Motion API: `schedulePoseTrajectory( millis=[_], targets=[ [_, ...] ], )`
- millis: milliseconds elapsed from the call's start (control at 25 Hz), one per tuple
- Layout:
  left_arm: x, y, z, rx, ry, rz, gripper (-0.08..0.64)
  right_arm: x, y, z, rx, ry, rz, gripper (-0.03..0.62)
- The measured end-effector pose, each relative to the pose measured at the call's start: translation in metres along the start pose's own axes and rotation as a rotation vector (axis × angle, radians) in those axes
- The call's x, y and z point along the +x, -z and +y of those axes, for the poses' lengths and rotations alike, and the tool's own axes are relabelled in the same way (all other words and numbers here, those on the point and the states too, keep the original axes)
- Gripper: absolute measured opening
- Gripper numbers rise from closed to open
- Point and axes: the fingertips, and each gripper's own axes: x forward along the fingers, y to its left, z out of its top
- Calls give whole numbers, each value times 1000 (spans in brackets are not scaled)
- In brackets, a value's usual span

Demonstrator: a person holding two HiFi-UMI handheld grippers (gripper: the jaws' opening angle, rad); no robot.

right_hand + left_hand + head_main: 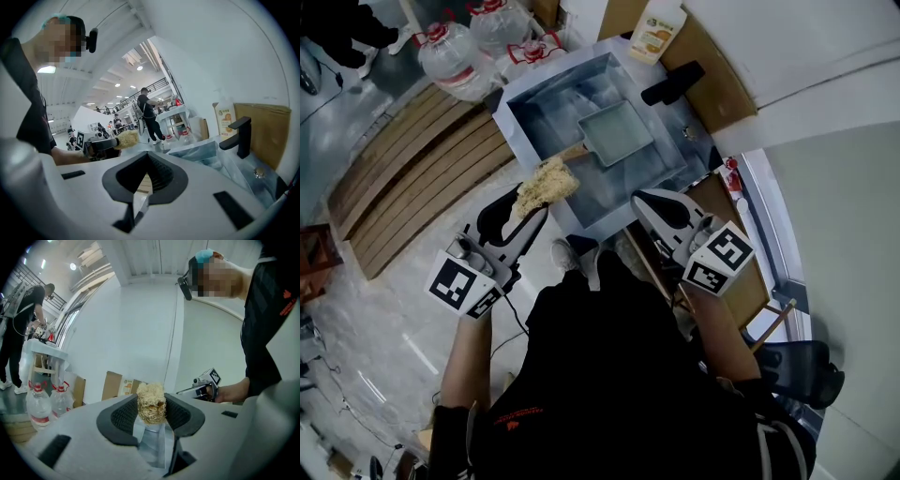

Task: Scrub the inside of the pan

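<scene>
Located pan (617, 133) lying flat in the sink (514, 127), about mid-basin, wooden handle (572, 152) pointing toward the sink's near left corner; not yet touched by either tool. Found left tongs (530, 208) clenched on scrubber (546, 183), raised clear of the sink just off its near left corner. Found right tongs (643, 200) closed tip to tip on nothing, hovering by the near right corner. Judged main hazard: pan unpinned, so likely to skate or spin across the slick basin under a first stroke; would want the right tongs opened and set on the handle beforehand. Second hazard: scrubber pinched across a narrow part only, most of its bulk overhanging, so liable to twist out or shed fibres under side load. Third: black faucet (673, 82) at the sink's far right edge, near enough to the pan to catch a wide sweep. Logged materials: scrubber a coarse, straw-coloured tangle of dry fibre, lumpy, springy-looking; pan rectangular, shallow, straight-walled, dull grey metal, probably slippery inside; handle pale wood, slim; sink square-cornered, glossy, with a crinkled sheen as of film lining or wet steel, cannot tell which; tong pads (123, 416) dark, ribbed, rubbery-looking.
</scene>
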Motion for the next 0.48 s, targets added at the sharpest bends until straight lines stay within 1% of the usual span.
schedulePoseTrajectory(
  millis=[200, 480],
  targets=[
    [36, -1, 10, 24, -16, 46, 175, 2, -9, -35, 18, -42, -11, 5],
    [90, -5, 25, 49, -46, 88, 175, 8, -26, -87, 25, -92, -5, 5]
  ],
)
